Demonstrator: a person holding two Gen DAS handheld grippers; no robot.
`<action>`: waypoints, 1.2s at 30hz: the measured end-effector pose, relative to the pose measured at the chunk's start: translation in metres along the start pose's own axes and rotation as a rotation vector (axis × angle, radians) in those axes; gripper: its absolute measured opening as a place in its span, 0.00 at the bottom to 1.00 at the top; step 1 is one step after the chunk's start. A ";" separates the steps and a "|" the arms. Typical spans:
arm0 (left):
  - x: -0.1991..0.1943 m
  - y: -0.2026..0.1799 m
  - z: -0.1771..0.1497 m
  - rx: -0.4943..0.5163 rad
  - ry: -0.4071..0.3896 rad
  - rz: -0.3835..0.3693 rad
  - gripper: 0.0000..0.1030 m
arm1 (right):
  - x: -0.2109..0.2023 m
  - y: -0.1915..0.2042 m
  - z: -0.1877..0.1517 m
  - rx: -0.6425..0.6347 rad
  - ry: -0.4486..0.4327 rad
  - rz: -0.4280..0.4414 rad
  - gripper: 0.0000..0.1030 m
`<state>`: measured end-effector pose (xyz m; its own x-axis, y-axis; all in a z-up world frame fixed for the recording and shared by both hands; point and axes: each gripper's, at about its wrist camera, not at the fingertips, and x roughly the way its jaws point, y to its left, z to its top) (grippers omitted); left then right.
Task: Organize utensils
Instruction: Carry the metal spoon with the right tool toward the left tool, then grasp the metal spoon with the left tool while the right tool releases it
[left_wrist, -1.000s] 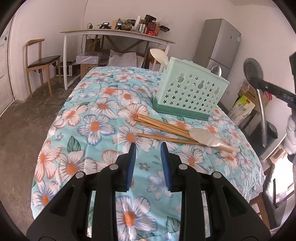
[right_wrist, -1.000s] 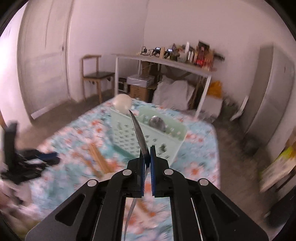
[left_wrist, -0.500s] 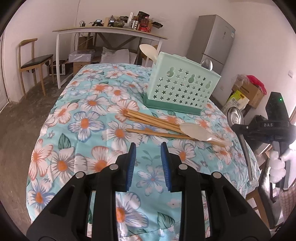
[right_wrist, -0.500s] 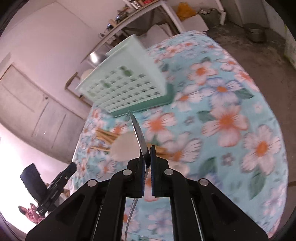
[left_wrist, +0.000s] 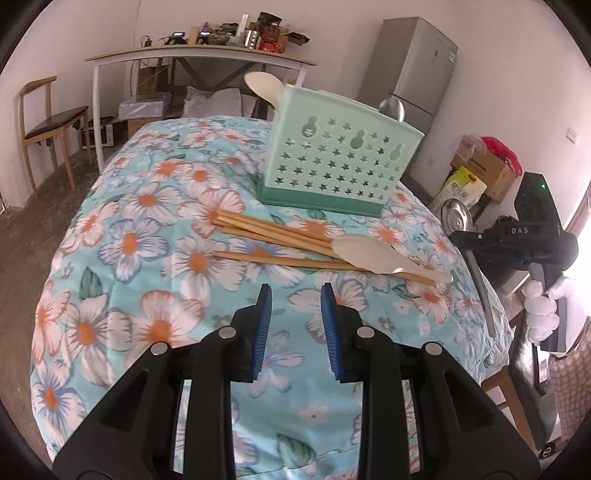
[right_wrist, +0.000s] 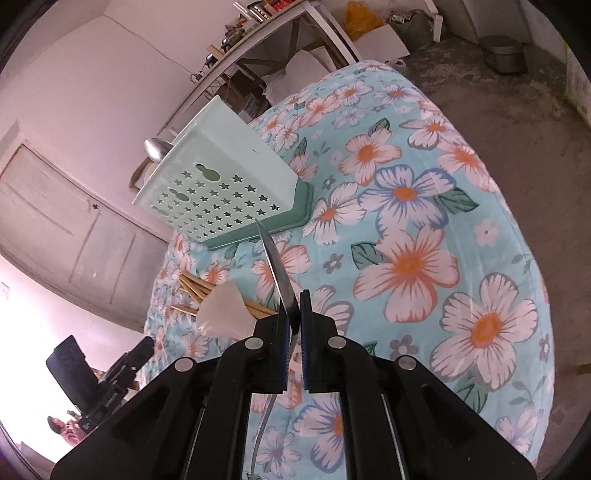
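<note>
A mint green utensil holder (left_wrist: 336, 155) with star holes stands on the floral tablecloth (left_wrist: 155, 236); a white spoon (left_wrist: 264, 86) and a metal spoon (left_wrist: 392, 109) stick out of it. Several wooden chopsticks (left_wrist: 273, 236) and a white plastic spoon (left_wrist: 373, 253) lie in front of it. My left gripper (left_wrist: 295, 310) is open and empty, just short of the chopsticks. My right gripper (right_wrist: 294, 325) is shut on a metal spoon (right_wrist: 275, 266), seen edge on, at the table's right edge. That spoon also shows in the left wrist view (left_wrist: 458, 221). The holder (right_wrist: 218, 184) lies ahead of the right gripper.
A white desk (left_wrist: 199, 59) with clutter stands behind the table, a wooden chair (left_wrist: 48, 125) at the left, a grey fridge (left_wrist: 417, 70) at the back right. Boxes and bags (left_wrist: 480, 173) sit on the floor at the right.
My right gripper has come down from high above the table to its right edge, still holding the metal spoon. My left gripper stayed open and moved a little closer to the chopsticks.
</note>
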<state>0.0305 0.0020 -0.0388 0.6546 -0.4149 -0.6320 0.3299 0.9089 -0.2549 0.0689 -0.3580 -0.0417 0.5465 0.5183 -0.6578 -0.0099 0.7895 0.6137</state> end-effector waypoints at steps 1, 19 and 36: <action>0.003 -0.003 0.001 0.003 0.007 -0.006 0.25 | 0.000 0.000 0.000 -0.005 0.001 0.003 0.05; -0.018 0.022 -0.007 -0.041 0.021 0.069 0.25 | 0.105 0.103 -0.024 -0.117 0.251 0.314 0.05; -0.031 0.067 -0.020 -0.205 0.007 0.014 0.25 | 0.128 0.182 -0.041 -0.390 0.287 0.152 0.38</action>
<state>0.0187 0.0762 -0.0505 0.6533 -0.4025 -0.6413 0.1749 0.9043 -0.3893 0.1028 -0.1342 -0.0319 0.2631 0.6634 -0.7005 -0.4132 0.7336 0.5395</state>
